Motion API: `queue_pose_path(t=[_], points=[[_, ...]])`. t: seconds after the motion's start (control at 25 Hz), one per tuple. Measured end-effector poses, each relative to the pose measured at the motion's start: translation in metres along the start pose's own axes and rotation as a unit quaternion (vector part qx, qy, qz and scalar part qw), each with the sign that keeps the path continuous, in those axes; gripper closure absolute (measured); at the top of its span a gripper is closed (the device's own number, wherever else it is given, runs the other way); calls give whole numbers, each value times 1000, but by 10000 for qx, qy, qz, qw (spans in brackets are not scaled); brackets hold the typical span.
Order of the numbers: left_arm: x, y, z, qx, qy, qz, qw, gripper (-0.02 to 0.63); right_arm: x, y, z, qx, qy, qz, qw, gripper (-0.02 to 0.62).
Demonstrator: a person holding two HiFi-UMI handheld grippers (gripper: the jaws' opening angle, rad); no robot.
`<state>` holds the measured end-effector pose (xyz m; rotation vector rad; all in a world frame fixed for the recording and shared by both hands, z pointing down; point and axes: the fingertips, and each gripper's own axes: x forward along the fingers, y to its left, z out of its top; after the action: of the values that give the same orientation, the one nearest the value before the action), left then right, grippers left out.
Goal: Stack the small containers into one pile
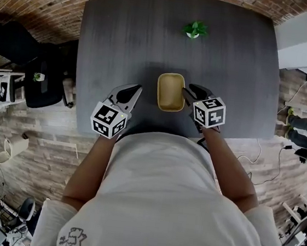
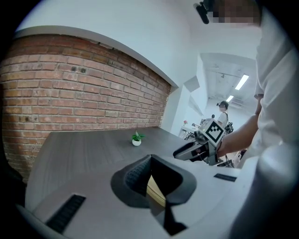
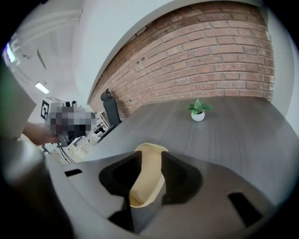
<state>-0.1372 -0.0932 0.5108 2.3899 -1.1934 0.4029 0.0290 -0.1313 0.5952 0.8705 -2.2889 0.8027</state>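
Right tool (image 1: pixel 189 92) is hovering in the head view with its jaws standing wide and gripping nothing. Its tips are lying just beside the right rim of the yellow container (image 1: pixel 170 92), which is resting on the counter (image 1: pixel 119 38). The left tool (image 1: pixel 135 91) is waiting on the container's other side, slightly farther off, so the right hand is looking nearer. The container's long axis is running away from the person, roughly along the way the 2 tools are pointing. Only 1 outline is showing; whether several are nested I cannot tell.

Left gripper view: the left tool (image 2: pixel 150 158) is holding its tips together on nothing, with the container (image 2: pixel 155 190) lying below and beyond them.

Right gripper view: the right tool (image 3: pixel 151 154) is keeping its jaws apart, and the container (image 3: pixel 145 182) is lying ahead and below in the gap, seemingly untouched.
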Motion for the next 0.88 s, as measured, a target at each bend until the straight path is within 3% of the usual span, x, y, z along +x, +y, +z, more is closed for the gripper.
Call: queue_pose_path(t=[0.36,0.52,0.88], points=[[-2,-23,33,52,-394,242,9989,595,-43,8,37,-1134,-728,404,9901,483],[-5,-35,45,286,-457,290,9981,595,-55,14,46,-1502,-944,475,9830,495],[-21,-60,74,565,-743,-30,9956,595,-87,37,65,-1846,-1524,277,9705,538]])
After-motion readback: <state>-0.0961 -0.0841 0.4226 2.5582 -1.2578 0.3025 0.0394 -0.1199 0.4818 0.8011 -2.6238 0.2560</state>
